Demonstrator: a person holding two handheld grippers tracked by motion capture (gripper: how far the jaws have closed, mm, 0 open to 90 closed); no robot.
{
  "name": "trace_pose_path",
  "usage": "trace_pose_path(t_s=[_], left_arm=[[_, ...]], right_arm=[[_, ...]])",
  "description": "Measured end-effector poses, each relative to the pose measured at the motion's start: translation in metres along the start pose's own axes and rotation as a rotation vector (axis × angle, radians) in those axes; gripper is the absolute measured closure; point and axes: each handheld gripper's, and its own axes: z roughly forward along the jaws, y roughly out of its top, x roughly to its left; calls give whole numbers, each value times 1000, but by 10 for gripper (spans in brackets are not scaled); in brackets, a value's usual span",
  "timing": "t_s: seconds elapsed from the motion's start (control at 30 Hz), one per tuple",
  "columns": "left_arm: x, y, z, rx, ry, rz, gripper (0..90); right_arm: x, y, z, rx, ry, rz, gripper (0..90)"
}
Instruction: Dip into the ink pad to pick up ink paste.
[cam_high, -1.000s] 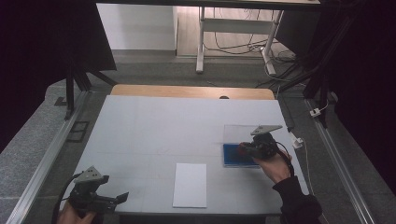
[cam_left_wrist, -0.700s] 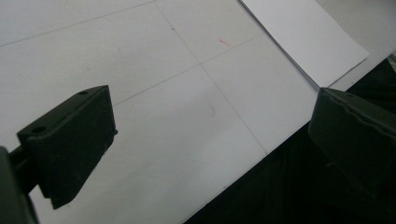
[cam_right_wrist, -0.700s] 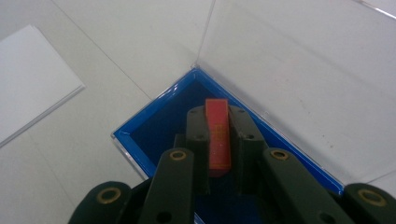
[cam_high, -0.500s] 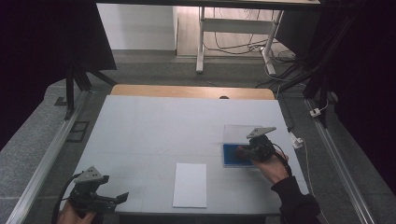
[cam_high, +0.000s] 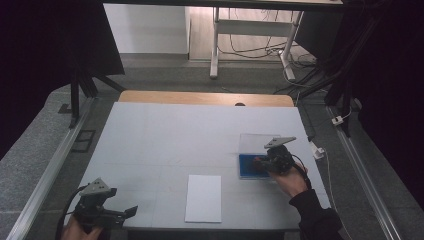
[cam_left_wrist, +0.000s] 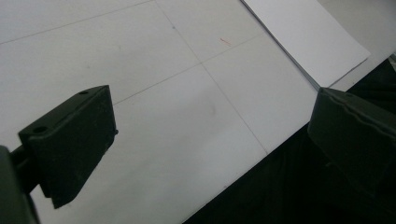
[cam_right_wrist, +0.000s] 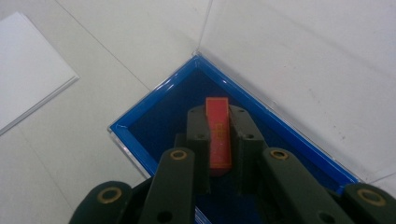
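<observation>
A shallow blue box (cam_high: 248, 165) with a clear lid hinged open (cam_high: 255, 142) lies on the right side of the white table (cam_high: 165, 135). My right gripper (cam_high: 260, 164) reaches over it, and in the right gripper view its jaws are shut on a flat red piece (cam_right_wrist: 218, 133) held above the blue box (cam_right_wrist: 154, 126). A white sheet of paper (cam_high: 204, 197) lies near the front edge; its corner (cam_left_wrist: 306, 39) also appears in the left gripper view. My left gripper (cam_high: 127, 212) hangs at the table's front left corner, jaws wide apart with nothing between them.
The table's front edge (cam_left_wrist: 252, 172) runs under the left gripper, with dark floor beyond. A wooden strip (cam_high: 205, 98) borders the far edge. Metal rails (cam_high: 50, 170) flank both sides, and a white plug and cable (cam_high: 318, 150) lie off the right side.
The right gripper has edged slightly left over the blue box. The left gripper has stayed where it was.
</observation>
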Motion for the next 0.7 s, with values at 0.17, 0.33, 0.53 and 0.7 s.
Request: trace_pose_path(t_s=[0.17, 0.33, 0.53, 0.7], left_arm=[[0, 0, 1, 5, 2, 1, 15], [0, 0, 0, 5, 2, 1, 15], [0, 0, 1, 5, 0, -2, 16], [0, 0, 1, 6, 0, -3, 16]], right_arm=[[10, 2, 1, 20, -49, -64, 797], [9, 2, 1, 18, -46, -47, 798], [-1, -1, 1, -6, -1, 14, 799], [2, 0, 1, 1, -14, 6, 798]])
